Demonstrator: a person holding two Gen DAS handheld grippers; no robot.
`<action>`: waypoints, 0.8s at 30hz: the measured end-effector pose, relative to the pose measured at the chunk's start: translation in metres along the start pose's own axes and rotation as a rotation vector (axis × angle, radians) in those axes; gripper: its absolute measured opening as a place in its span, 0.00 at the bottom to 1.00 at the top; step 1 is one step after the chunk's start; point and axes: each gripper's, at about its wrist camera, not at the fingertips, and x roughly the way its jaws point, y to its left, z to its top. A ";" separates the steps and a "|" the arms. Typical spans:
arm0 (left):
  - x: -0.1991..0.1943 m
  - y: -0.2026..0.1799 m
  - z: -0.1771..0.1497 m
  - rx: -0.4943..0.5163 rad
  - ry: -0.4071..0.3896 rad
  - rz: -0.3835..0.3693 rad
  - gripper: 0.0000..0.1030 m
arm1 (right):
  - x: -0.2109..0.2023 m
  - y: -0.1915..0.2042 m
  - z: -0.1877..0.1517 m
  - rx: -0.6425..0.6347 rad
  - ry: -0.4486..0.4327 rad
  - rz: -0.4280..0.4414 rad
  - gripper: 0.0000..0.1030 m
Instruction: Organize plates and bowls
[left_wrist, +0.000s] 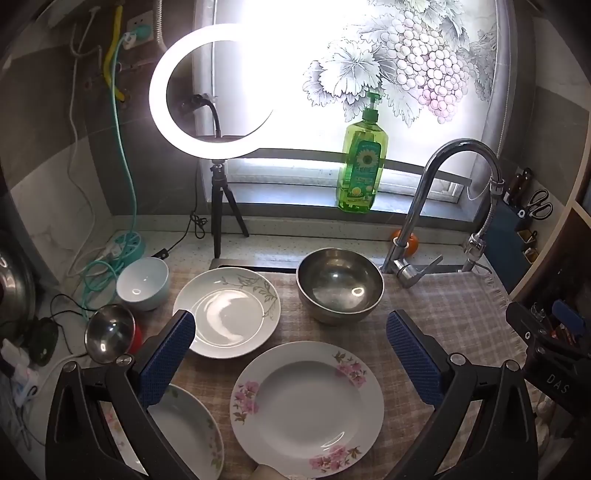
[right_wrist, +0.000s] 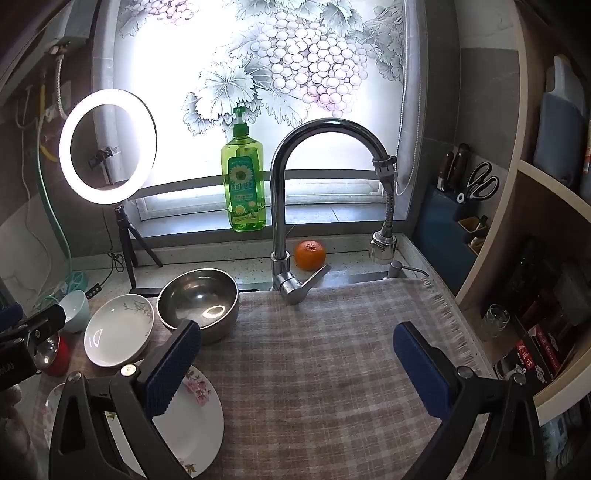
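Pink-flowered white ceramic plate (left_wrist: 306, 406), low in the frame between the empty, wide-spread left gripper (left_wrist: 291, 350) fingers, is best pinched by its rim, while the right gripper (right_wrist: 297, 350) is held equally agape and empty.

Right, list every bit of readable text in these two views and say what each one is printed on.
"DAS": on the black body of the right gripper, seen at the edge of the left wrist view.
"LAI": partial, cut off, on the left gripper in the right wrist view.
Green soap bottle: sunflower label, characters too blurred to read.
Dark box on the shelf: characters too small to read.
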 end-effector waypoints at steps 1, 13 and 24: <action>0.000 0.000 0.000 0.001 0.000 -0.001 1.00 | -0.001 0.001 0.000 -0.001 -0.001 0.000 0.99; -0.003 0.001 0.000 -0.002 -0.003 0.001 1.00 | -0.002 0.002 0.001 -0.004 -0.003 -0.001 0.99; -0.004 0.000 0.000 -0.002 -0.005 -0.002 1.00 | -0.004 0.004 0.001 -0.007 -0.005 0.000 0.99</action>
